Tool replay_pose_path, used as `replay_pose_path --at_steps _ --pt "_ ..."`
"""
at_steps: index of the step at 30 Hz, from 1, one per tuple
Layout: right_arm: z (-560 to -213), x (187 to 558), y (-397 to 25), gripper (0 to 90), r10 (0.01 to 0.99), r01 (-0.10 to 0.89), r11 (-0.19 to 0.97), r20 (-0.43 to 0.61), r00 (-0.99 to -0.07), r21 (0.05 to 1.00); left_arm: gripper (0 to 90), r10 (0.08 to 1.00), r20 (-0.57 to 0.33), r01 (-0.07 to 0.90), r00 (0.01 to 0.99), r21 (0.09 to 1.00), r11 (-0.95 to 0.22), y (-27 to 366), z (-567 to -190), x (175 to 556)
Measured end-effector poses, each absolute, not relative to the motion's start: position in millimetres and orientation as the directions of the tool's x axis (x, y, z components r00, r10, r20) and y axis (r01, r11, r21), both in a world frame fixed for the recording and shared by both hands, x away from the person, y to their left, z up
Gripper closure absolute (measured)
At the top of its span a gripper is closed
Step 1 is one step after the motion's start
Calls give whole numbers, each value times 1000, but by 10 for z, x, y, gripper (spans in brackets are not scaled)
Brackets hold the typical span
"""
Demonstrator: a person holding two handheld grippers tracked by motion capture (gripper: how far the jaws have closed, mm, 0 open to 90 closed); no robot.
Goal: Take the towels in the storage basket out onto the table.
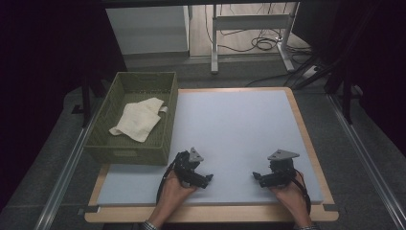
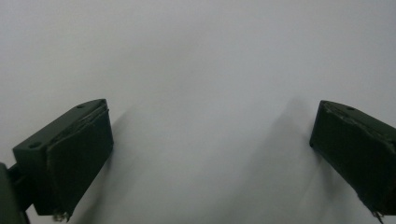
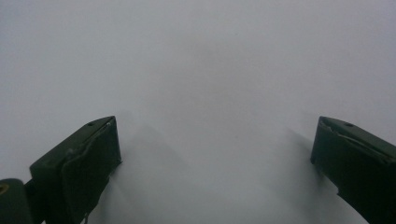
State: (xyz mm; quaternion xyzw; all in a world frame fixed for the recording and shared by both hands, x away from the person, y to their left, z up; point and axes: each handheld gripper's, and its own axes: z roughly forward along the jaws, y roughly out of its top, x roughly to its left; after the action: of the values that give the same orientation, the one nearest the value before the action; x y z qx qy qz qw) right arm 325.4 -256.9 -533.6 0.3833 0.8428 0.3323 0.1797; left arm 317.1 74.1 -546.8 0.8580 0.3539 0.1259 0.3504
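My left gripper [image 1: 207, 179] rests low over the near part of the pale grey mat [image 1: 234, 129], held by a hand, its jaws pointing right. My right gripper [image 1: 257, 177] sits opposite it at the near right, jaws pointing left. In the left gripper view the left gripper [image 2: 210, 154] stands open, jaws wide apart with bare mat between them. The right gripper [image 3: 215, 163] is likewise open over bare mat in the right gripper view. A cream cloth [image 1: 138, 120] lies crumpled inside the green woven basket [image 1: 129, 151] at the left.
The basket stands at the table's left edge, overhanging the mat's side. The wooden table rim [image 1: 210, 214] frames the mat. Beyond the table are desk legs [image 1: 214, 43] and cables [image 1: 263, 44] on the floor.
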Motion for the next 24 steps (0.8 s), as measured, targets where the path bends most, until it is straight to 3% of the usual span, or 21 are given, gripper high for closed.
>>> replay_pose_path --at_steps 24 --pt "-5336 3255 -2572 14 765 527 485 -47 -642 698 0 695 -38 524 718 687 -503 744 -5463 3175"
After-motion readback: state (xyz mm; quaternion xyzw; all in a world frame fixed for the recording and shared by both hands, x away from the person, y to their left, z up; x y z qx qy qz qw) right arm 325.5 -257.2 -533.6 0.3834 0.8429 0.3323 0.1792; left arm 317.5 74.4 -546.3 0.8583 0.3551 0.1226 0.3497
